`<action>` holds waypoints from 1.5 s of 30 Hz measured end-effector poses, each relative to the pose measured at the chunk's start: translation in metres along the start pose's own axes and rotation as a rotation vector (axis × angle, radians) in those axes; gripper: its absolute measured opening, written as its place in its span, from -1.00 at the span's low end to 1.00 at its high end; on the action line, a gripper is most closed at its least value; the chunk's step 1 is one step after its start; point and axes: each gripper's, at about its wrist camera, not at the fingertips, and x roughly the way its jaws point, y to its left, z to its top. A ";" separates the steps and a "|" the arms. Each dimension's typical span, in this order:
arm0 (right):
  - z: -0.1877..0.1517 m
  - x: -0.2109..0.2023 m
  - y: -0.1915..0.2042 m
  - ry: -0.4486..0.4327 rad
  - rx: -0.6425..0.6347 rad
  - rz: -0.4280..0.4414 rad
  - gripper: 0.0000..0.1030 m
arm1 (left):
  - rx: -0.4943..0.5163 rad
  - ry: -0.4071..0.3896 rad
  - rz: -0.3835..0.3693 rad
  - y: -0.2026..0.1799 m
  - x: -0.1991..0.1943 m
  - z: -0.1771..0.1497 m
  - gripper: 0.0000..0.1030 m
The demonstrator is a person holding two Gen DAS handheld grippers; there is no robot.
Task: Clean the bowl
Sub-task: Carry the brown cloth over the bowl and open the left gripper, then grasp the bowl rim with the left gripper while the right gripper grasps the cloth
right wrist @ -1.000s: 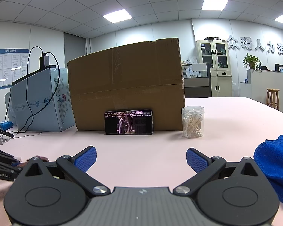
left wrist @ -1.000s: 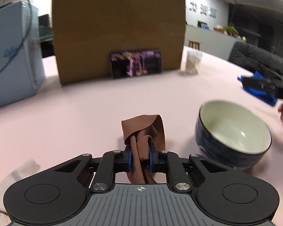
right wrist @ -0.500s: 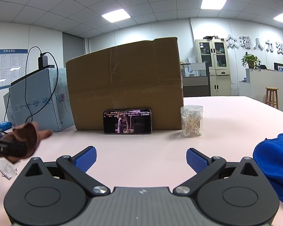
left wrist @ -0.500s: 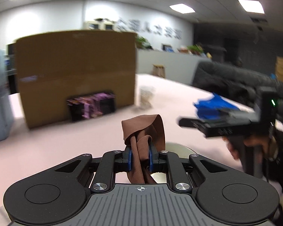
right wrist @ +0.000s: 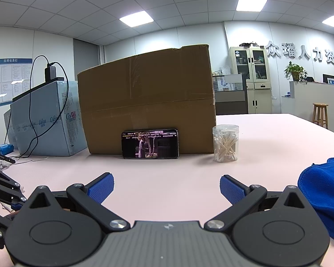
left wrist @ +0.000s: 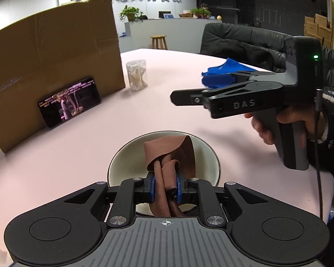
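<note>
In the left wrist view the left claw [left wrist: 164, 187] is clamped on a bunched brown cloth [left wrist: 169, 155], its jaws having just eased open slightly with the cloth between them, and it hovers over the white-lined bowl [left wrist: 127, 155] at the lower centre of the frame on the pink table [left wrist: 144, 111]. The right claw [right wrist: 166, 189], held in a hand [left wrist: 285, 120] at the right of that view, stands wide apart with nothing between its blue pads [right wrist: 100, 188]. A blue towel [right wrist: 322, 195] lies at the right edge of the right wrist view, with a phone [right wrist: 150, 144] leaning on a cardboard box [right wrist: 144, 98] and a jar of cotton swabs [right wrist: 225, 143] beyond.

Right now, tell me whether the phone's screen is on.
On: the black phone leaning against the brown cardboard box shows a bright video.
</note>
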 end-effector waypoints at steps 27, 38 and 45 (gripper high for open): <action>0.000 0.002 -0.001 0.010 0.015 0.030 1.00 | -0.183 -0.218 0.055 0.046 -0.010 -0.011 0.40; 0.002 0.000 0.003 -0.008 -0.017 0.095 0.98 | -0.137 -0.284 0.123 0.061 -0.009 -0.031 0.66; 0.010 -0.010 0.034 -0.008 -0.323 0.256 0.91 | -0.207 -0.346 0.153 0.069 -0.022 -0.040 0.82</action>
